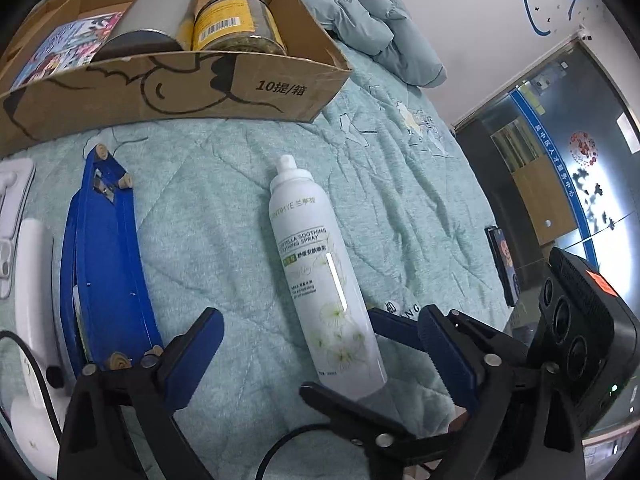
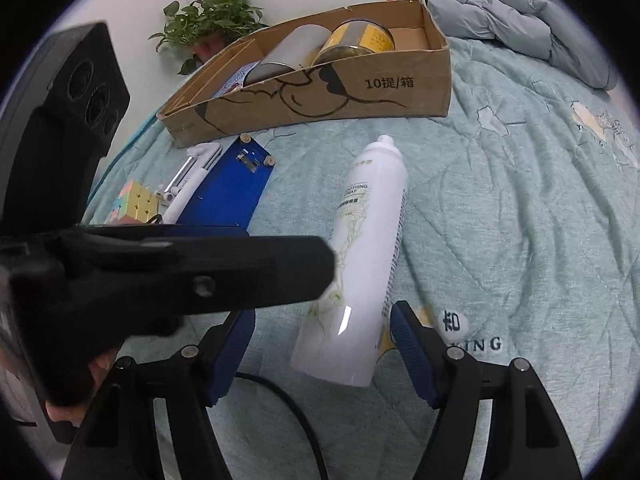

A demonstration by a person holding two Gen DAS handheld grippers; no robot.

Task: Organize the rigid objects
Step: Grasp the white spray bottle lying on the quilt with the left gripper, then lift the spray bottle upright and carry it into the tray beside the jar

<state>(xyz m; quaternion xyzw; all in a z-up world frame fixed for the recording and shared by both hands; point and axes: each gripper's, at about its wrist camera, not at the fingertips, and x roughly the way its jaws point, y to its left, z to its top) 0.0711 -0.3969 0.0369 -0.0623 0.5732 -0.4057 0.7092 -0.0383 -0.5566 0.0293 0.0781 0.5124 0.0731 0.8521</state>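
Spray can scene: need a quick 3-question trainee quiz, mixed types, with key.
1. True or false: the white spray can lies on its side on the green quilt.
2. Which is already in the cardboard box? A) yellow-labelled jar B) colour cube C) blue flat case
3. Fill in: both the left gripper and the right gripper straddle the can's base with jaws ____.

Key: 1 true; 2 A; 3 open, not pressing the can.
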